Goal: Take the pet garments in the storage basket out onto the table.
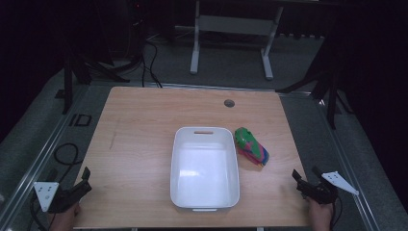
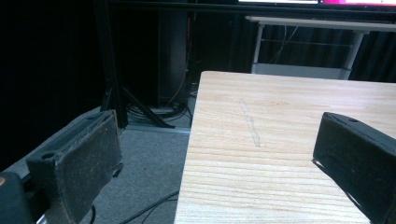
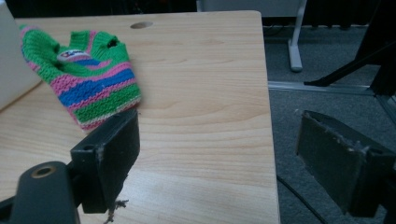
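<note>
**Both tongs wait at the near corners; the little sweater lies beside the tub**

From the high view, one wooden desk (image 1: 144,125) carries two things. One white tub (image 1: 204,204) sits in the middle, closer to the near edge, and nothing is in it. One small knitted sweater (image 1: 251,146) with green, pink and blue stripes lies just to the right of the tub, touching or almost touching its far right corner. The left gripper (image 1: 85,179) rests at the near left corner of the desk. The right gripper (image 1: 304,179) rests at the near right corner. Two grippers, and both are well apart from the sweater. I think the work has not really begun yet. It looks like the sweater may go into the tub, but that is my guess.

In the left gripper view, the left gripper's jaws stand wide apart with nothing between them. One jaw hangs past the left edge of the desk and the other is over the wood.

In the right gripper view, the right gripper's jaws are wide apart too, and hold nothing. The sweater (image 3: 84,79) lies ahead near the tub's wall (image 3: 11,70). The next move, I think, is for the right gripper to reach forward to the sweater and pinch the soft knit.
</note>
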A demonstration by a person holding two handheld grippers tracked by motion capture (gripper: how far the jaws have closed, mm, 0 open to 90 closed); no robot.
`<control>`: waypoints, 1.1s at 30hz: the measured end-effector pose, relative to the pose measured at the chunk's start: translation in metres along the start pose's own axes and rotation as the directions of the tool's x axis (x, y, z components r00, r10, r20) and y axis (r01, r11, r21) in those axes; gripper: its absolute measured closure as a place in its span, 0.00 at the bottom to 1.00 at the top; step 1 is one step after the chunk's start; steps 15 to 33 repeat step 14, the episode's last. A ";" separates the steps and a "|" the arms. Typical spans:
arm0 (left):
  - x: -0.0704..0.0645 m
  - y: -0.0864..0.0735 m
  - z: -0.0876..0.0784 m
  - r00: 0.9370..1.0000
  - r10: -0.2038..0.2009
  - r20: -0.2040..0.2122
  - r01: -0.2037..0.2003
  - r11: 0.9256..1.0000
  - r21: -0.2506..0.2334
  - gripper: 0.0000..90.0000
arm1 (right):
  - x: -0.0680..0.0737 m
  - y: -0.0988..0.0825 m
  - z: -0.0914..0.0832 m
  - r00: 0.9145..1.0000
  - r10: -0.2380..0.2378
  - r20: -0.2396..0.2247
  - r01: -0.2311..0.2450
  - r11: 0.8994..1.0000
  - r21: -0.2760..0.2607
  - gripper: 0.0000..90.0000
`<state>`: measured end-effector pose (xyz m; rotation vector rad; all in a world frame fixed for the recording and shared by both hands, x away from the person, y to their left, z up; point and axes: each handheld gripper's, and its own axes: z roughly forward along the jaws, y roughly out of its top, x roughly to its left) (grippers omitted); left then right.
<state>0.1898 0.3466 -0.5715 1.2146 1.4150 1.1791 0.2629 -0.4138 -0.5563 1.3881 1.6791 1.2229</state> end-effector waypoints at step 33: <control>0.000 0.000 0.000 1.000 -0.003 -0.003 0.003 1.000 0.003 0.02 | 0.000 0.001 0.002 1.000 0.004 0.018 -0.004 1.000 0.026 0.15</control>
